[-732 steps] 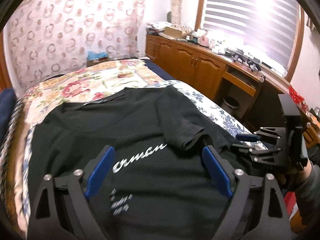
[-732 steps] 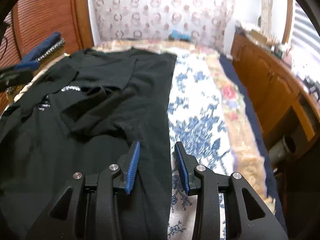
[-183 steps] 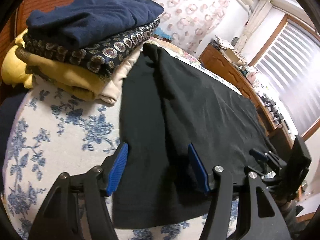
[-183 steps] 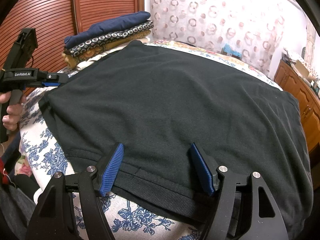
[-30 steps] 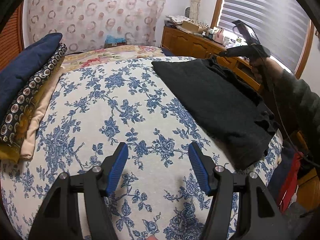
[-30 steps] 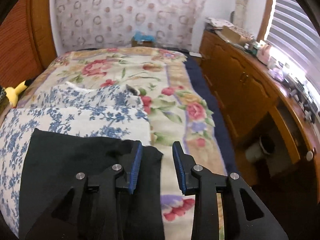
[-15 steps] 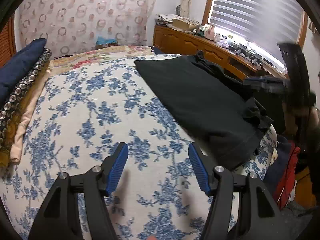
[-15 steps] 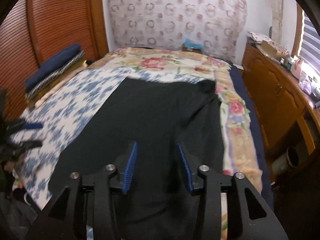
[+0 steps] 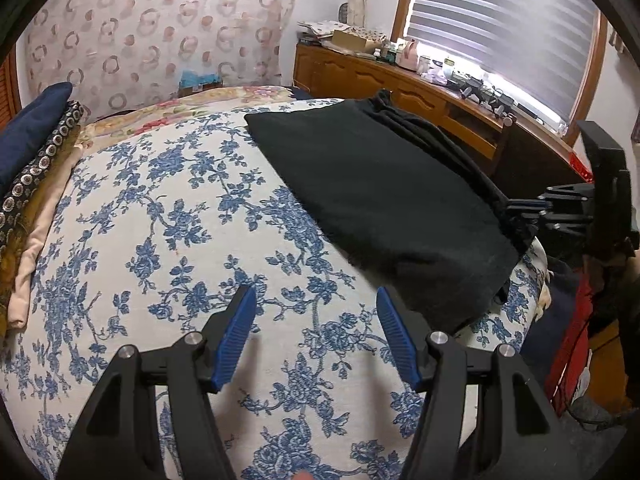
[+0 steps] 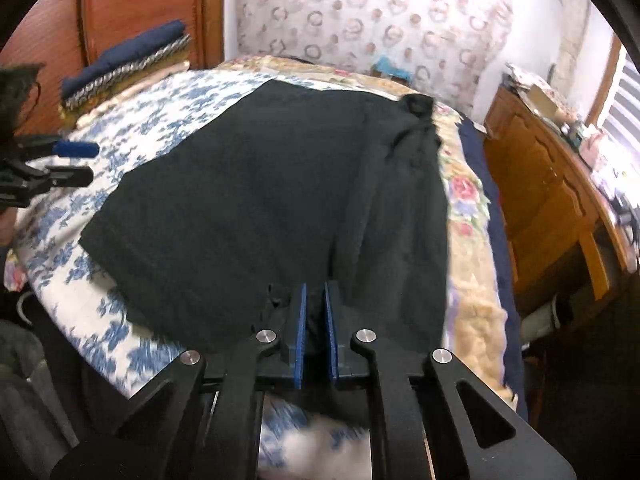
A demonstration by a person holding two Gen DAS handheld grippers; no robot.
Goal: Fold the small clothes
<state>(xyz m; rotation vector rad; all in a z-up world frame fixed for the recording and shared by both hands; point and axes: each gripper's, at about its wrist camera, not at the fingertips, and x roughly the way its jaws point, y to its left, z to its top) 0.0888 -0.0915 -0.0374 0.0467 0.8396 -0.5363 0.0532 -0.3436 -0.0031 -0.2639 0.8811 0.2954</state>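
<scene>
On bed (image 9: 160, 216), right gripper (image 10: 315, 312) pinches shirt (image 10: 272, 184).

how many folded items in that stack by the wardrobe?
4 visible at the bed's left edge: navy piece on top, ring-patterned one under it, then mustard and cream layers. More may be hidden beneath.

We see a bedroom with a bed (image 9: 168, 208) under a white cover printed with blue flowers. Behind it hangs a pale curtain (image 9: 160, 28) patterned with rings. A wooden sideboard (image 9: 400, 84), cluttered on top, runs beneath a window with bright slatted blinds (image 9: 500, 20). Reddish wooden slatted panels (image 10: 132, 4) rise beside the bed.
</scene>
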